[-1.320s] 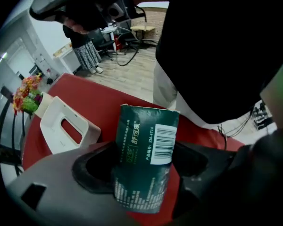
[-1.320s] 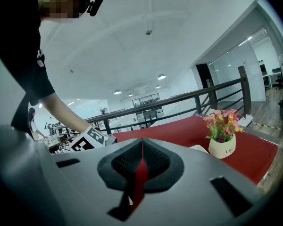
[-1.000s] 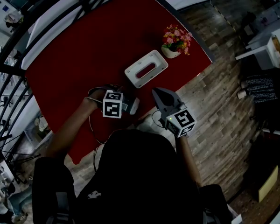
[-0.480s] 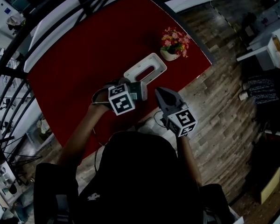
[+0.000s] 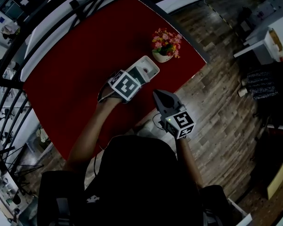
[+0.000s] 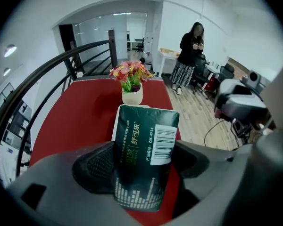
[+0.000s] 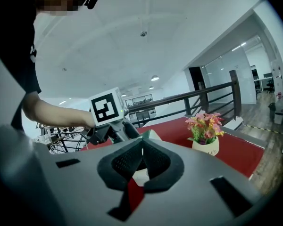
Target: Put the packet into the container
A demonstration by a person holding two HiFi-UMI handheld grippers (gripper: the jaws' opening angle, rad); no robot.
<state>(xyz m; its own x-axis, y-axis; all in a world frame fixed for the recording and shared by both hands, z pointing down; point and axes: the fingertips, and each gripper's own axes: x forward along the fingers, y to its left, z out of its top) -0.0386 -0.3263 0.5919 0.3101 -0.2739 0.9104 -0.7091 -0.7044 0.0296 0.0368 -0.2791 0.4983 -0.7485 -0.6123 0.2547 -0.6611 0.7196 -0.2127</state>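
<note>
Left gripper (image 6: 142,173) is spread wide, pinching the dark green packet (image 6: 146,140) mid-frame, just above the white container (image 5: 150,69). Right gripper (image 7: 140,160) sits pressed together at lower centre, holding nothing.

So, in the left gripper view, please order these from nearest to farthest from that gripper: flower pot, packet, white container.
1. packet, gripped between the jaws.
2. white container, just behind the packet.
3. flower pot, beyond the container, centre.
</note>
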